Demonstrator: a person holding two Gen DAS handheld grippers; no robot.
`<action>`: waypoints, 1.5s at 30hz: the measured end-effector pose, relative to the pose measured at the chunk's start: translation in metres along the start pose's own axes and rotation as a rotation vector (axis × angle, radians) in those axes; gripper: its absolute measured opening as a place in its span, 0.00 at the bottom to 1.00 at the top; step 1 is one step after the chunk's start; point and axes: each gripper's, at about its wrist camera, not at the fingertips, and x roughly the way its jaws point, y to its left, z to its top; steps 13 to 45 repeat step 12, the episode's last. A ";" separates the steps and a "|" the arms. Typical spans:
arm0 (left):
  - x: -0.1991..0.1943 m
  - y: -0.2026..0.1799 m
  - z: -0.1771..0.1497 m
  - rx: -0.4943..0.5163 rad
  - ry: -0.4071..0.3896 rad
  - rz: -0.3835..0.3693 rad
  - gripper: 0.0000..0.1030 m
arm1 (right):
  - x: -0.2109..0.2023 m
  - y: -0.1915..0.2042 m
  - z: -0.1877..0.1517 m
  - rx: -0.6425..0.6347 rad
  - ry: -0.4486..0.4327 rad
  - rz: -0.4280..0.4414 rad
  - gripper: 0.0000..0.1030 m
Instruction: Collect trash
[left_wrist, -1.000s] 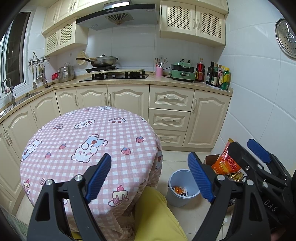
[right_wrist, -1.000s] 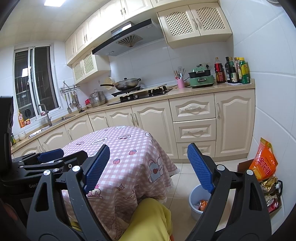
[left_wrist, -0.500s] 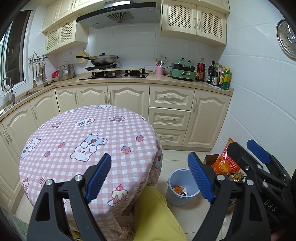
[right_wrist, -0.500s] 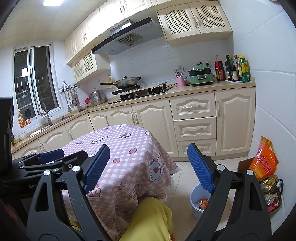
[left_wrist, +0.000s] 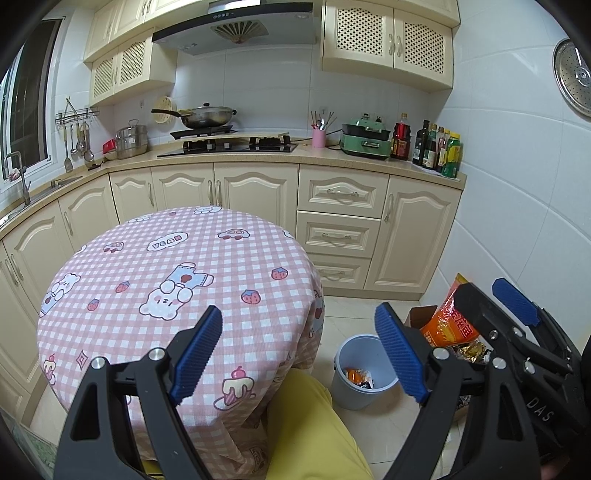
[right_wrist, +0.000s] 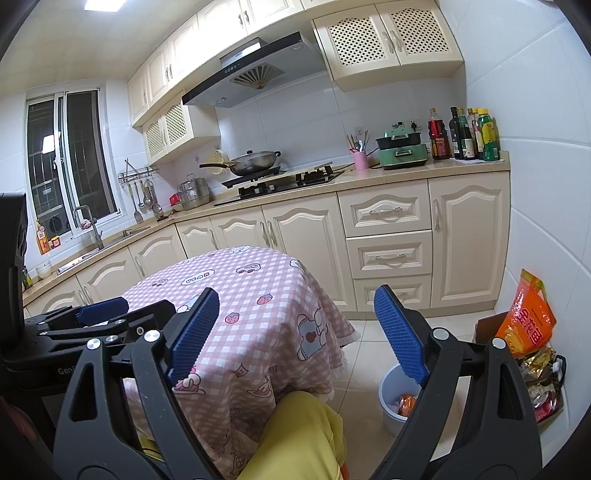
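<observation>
A pale blue bin (left_wrist: 345, 352) stands on the floor right of the round table (left_wrist: 147, 266), with orange wrappers (left_wrist: 355, 374) inside it. My left gripper (left_wrist: 298, 314) hovers open over the table's near edge with nothing between its blue pads. My right gripper (right_wrist: 296, 291) is open and empty too, held beside the table (right_wrist: 258, 295), with the bin (right_wrist: 389, 384) low on its right. In the left wrist view the right gripper's fingers (left_wrist: 513, 301) show at the right. No loose trash shows on the pink checked cloth.
An orange bag (left_wrist: 448, 321) and shiny packets fill a cardboard box (left_wrist: 419, 315) by the tiled wall. A person's yellow trouser leg (left_wrist: 310, 424) is below the grippers. Cream cabinets (left_wrist: 340, 236) and a counter with bottles (left_wrist: 436, 147) run behind.
</observation>
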 end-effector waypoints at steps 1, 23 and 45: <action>0.001 0.000 0.000 -0.001 0.003 -0.001 0.81 | 0.000 0.000 0.000 0.000 0.001 0.000 0.82; 0.007 0.002 -0.002 -0.004 0.020 -0.004 0.81 | 0.005 0.000 -0.003 0.006 0.017 -0.002 0.82; 0.007 0.002 -0.002 -0.004 0.020 -0.004 0.81 | 0.005 0.000 -0.003 0.006 0.017 -0.002 0.82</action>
